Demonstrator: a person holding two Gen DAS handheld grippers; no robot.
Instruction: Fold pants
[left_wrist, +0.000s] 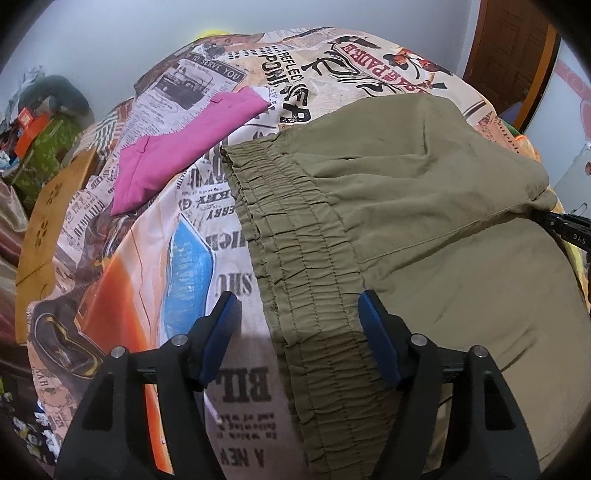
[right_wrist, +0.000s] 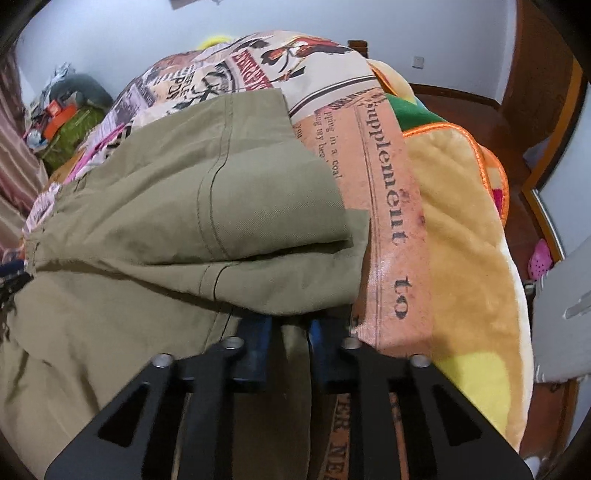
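Newsprint bedsheet (left_wrist: 236, 387) under half-folded olive pants (left_wrist: 424, 206); left gripper (left_wrist: 297, 308) spread, right gripper (right_wrist: 288, 328) pinching them.

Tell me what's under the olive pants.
The newspaper-print sheet shows all around the olive pants, so they lie on it. A plush blanket lies beside them; anything directly beneath is covered.

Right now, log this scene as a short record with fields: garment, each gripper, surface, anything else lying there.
garment: olive pants, partly folded, elastic waistband showing
left gripper: open, straddling the waistband
right gripper: shut on a fold of the pants
surface: newspaper-print sheet
other: folded pink garment beyond the waistband; plush blanket to the right
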